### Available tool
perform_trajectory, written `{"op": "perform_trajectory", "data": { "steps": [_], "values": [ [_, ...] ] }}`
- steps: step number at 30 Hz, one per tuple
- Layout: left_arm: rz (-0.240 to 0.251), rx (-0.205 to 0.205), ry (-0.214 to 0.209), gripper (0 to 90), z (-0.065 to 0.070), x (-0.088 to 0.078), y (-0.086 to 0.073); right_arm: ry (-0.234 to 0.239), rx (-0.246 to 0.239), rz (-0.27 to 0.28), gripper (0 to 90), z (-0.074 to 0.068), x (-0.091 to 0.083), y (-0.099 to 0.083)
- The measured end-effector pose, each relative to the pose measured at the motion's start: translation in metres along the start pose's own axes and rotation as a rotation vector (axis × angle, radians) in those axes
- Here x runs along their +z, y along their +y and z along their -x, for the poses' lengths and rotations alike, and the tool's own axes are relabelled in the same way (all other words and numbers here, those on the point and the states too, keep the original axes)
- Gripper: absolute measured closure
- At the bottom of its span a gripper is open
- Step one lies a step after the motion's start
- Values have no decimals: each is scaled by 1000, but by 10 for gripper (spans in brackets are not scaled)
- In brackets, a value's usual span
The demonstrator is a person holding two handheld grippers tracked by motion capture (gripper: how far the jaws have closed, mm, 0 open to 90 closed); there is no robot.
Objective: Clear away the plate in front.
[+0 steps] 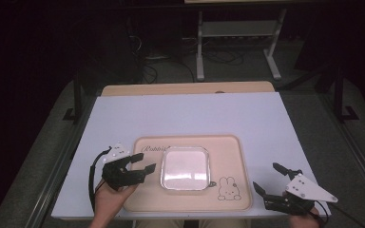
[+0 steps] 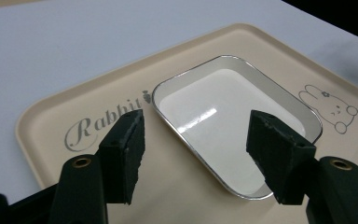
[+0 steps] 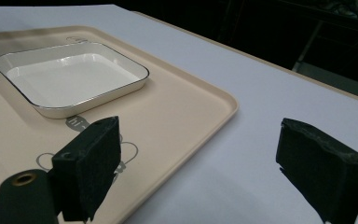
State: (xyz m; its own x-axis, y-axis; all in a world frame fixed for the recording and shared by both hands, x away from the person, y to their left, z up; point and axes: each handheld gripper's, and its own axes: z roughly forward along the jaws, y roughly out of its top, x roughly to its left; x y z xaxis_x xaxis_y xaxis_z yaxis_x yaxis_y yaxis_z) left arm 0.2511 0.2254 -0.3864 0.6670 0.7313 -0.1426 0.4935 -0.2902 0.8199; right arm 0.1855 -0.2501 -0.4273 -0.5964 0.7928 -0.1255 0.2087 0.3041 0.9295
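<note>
The white dish (image 1: 184, 167) sat on the beige tray (image 1: 228, 147), toward its left half. The left gripper (image 1: 141, 163) hovered just left of the dish, jaws spread and empty. The right gripper (image 1: 267, 178) waited right of the tray, jaws wide apart, holding nothing.

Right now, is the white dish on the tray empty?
Empty: the white dish shows only bare glossy bottom, sitting flat on the tray.

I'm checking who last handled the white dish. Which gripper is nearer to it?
Left. The left gripper hovers open just off the white dish's left edge, over the tray. The right gripper is open beyond the tray's right rim.
</note>
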Motion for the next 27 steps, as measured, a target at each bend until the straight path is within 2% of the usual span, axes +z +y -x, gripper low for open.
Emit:
{"op": "perform_trajectory", "data": {
  "steps": [13,18,24,27],
  "values": [
    [25,39,19,275,-9,-14,-2,-2,3,-1,130,0,0,0],
    [29,43,27,268,-13,-20,-8,-2,3,-2,130,0,0,0],
    [36,28,33,270,-15,-27,-19,-4,2,-3,130,0,0,0],
    [36,45,44,272,-13,-29,-26,-4,1,-5,130,0,1,0]
  ]
}}
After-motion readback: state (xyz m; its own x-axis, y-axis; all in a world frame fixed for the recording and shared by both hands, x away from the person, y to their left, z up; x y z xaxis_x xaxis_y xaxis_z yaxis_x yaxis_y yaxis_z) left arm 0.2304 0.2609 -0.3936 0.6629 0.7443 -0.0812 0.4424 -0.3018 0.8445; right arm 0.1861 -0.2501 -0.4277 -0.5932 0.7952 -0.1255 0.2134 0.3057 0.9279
